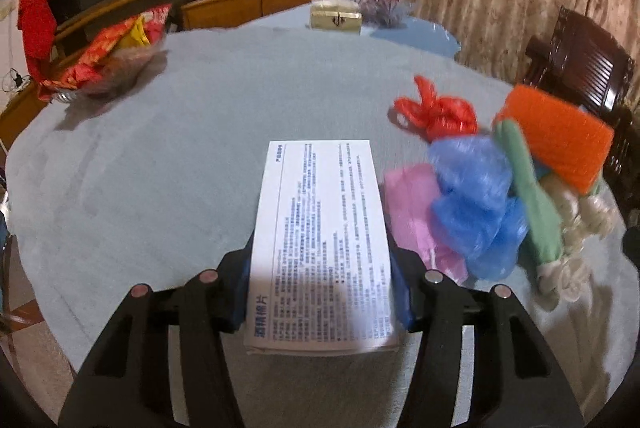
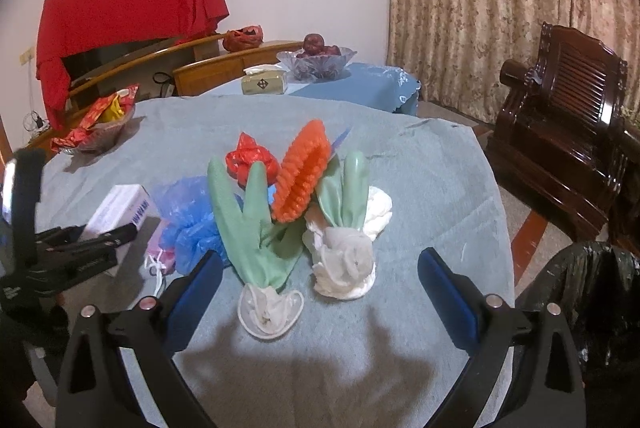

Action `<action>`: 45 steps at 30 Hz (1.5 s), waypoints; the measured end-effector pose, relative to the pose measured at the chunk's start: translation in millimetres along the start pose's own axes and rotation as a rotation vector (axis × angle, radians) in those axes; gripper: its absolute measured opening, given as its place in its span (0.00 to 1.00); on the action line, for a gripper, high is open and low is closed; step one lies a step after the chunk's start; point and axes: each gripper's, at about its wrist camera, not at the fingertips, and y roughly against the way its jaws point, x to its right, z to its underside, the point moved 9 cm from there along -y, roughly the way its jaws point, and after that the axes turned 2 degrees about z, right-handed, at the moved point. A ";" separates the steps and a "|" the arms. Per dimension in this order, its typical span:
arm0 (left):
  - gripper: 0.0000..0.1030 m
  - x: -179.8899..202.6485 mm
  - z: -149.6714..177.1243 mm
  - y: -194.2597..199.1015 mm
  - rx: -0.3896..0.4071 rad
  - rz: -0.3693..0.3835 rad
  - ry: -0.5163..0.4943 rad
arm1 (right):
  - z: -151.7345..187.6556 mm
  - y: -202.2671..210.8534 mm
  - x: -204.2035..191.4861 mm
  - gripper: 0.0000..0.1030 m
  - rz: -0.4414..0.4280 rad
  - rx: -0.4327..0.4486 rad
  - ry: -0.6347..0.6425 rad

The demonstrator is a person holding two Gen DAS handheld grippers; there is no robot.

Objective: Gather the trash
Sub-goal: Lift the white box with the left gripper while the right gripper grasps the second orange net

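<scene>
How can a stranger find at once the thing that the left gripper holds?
Look at the round table under grey-blue cloth. At its near edge, left of the crumpled blue plastic bag, the left gripper clamps a flat white cardboard box. Only it carries dense printed text.

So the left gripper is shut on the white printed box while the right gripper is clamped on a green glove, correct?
Not quite. The left gripper is shut on the white printed box, but the right gripper is open: in the right wrist view its jaws stand wide apart, with the nearer green glove lying untouched on the table between them.
</scene>
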 end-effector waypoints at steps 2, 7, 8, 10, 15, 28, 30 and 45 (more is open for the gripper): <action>0.51 3.6 -9.3 8.0 0.022 0.008 -0.004 | -6.8 -0.2 -2.6 0.93 -0.003 0.014 0.004; 0.51 19.0 -30.7 22.0 0.065 0.034 -0.014 | -26.3 -1.9 -5.3 0.89 -0.004 0.045 0.008; 0.51 21.6 -35.0 23.8 0.073 0.039 -0.014 | -29.3 -2.8 -5.5 0.87 -0.006 0.048 0.007; 0.51 25.9 -40.9 24.8 0.086 0.046 -0.014 | -35.2 -5.5 -6.5 0.82 -0.008 0.053 0.006; 0.51 35.6 -53.7 25.3 0.103 0.062 -0.014 | -42.3 -16.0 -10.7 0.63 -0.018 0.040 0.018; 0.52 41.6 -60.6 19.4 0.098 0.072 -0.021 | -44.7 -39.7 -17.7 0.12 -0.041 -0.014 0.038; 0.52 41.7 -61.5 19.3 0.099 0.073 -0.023 | -43.8 -37.4 -17.9 0.11 -0.054 -0.015 0.035; 0.52 71.2 -69.2 45.3 0.131 0.123 -0.063 | -48.6 24.2 -2.8 0.11 -0.100 0.050 -0.016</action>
